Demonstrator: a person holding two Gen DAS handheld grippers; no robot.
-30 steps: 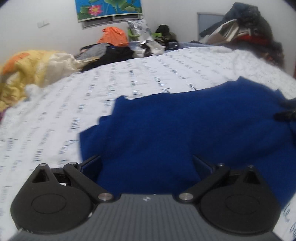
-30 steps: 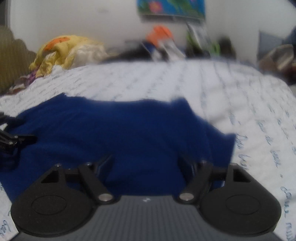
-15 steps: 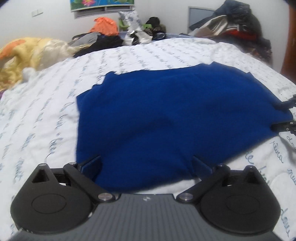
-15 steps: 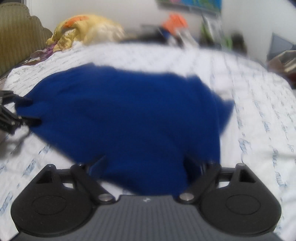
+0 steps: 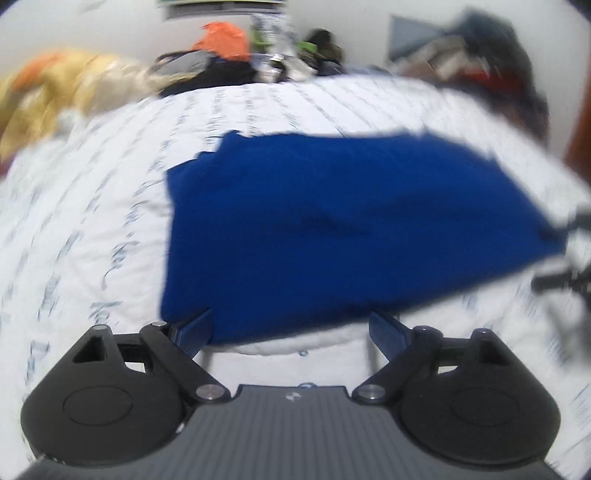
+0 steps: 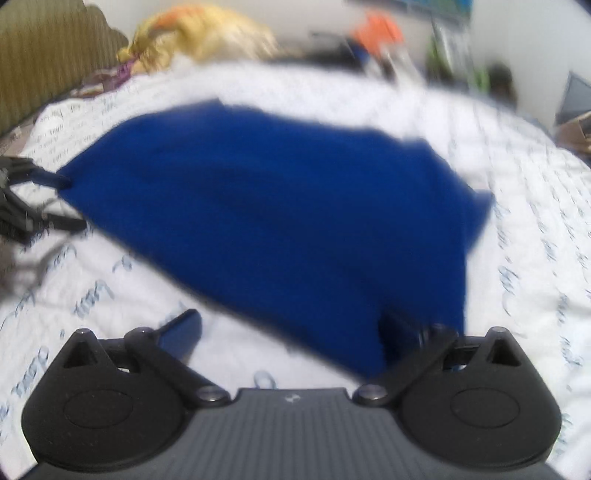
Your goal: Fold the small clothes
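A blue garment [image 5: 332, 229] lies spread on the bed's white script-printed sheet [image 5: 92, 221]; left tool [image 5: 295, 328] has been narrowing slightly, right tool [image 6: 291, 332] widening, both agape, gripping nothing; blurred clothes, probably, heap [image 5: 229, 55] by the far wall.

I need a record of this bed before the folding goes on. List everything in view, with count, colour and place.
cloth: one, deep blue, spread on the middle of the bed.
bedsheet: one, white with blue writing, under the cloth.
blanket: one, yellow and orange, bunched at the far left of the bed.
clothes heap: one, dark and mixed colours, far right corner.
orange item: one, among clutter at the far edge by the wall.
headboard: one, olive, left of the bed.
left gripper: black, open, at the cloth's near edge.
right gripper: black, open, jaws just widened.
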